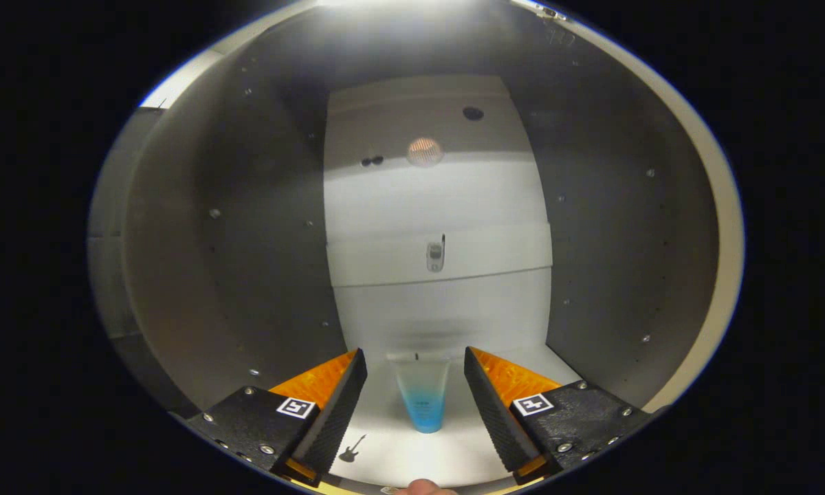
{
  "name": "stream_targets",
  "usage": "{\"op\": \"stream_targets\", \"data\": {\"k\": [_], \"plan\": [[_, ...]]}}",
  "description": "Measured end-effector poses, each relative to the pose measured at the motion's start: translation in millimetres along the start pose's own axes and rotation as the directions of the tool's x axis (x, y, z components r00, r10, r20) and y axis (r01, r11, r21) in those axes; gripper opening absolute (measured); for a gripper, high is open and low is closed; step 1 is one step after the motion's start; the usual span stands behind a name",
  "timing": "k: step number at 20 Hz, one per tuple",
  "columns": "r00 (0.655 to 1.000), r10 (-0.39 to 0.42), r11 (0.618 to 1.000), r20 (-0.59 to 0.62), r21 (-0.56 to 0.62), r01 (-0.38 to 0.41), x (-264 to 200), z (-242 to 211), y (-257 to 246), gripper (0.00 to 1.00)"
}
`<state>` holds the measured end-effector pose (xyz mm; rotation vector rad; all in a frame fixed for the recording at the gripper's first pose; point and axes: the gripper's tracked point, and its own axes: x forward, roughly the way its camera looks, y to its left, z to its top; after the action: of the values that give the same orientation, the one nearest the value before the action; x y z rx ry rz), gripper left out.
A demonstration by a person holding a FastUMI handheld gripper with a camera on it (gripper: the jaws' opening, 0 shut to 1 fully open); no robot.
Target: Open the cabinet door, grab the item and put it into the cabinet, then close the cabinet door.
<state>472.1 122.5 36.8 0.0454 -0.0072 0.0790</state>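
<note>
The hand-held gripper (416, 395) points into the cabinet (247, 227), its two fingers spread wide apart and gripping nothing. Between them, a little ahead of the fingertips and touching neither, lies the tube (423, 397) on the pale cabinet floor (412, 454). The tube is a soft squeeze tube seen end-on along its length: its far end is wide, flat and clear to whitish, and the body narrows toward the near end, where the colour deepens into a bright translucent blue that ends in a rounded blue cap. A small line of dark print sits across its middle, too small to make out. The tube lies roughly centred between the fingers, its long axis running straight away from the gripper toward the back wall (440, 206). That back wall is light and banded, with a small metal fitting (436, 256) at its middle and a few dark holes higher up. Dark side walls dotted with small screw heads curve around on both sides. A tiny guitar-shaped mark (352, 448) shows on the floor just beside the left finger.
</note>
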Motion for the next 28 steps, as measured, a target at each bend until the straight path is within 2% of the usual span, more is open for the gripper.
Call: {"op": "stream_targets", "data": {"k": [4,13,20,23,28], "plan": [[1.000,0.021,1.000,0.000,-0.007,-0.021,-55.1,12.1,17.6,0.89],[1.000,-0.007,1.000,-0.023,-0.005,0.007,-201.8,14.5,48.3,0.91],[0.995,0.015,1.000,-0.094,0.027,-0.013,-304.6,-13.6,87.2,0.91],[0.997,-0.010,1.000,-0.083,-0.028,0.007,-330.5,-14.4,85.6,0.92],[0.999,-0.011,1.000,-0.036,0.003,0.011,-368.8,7.2,70.3,0.93]]}}
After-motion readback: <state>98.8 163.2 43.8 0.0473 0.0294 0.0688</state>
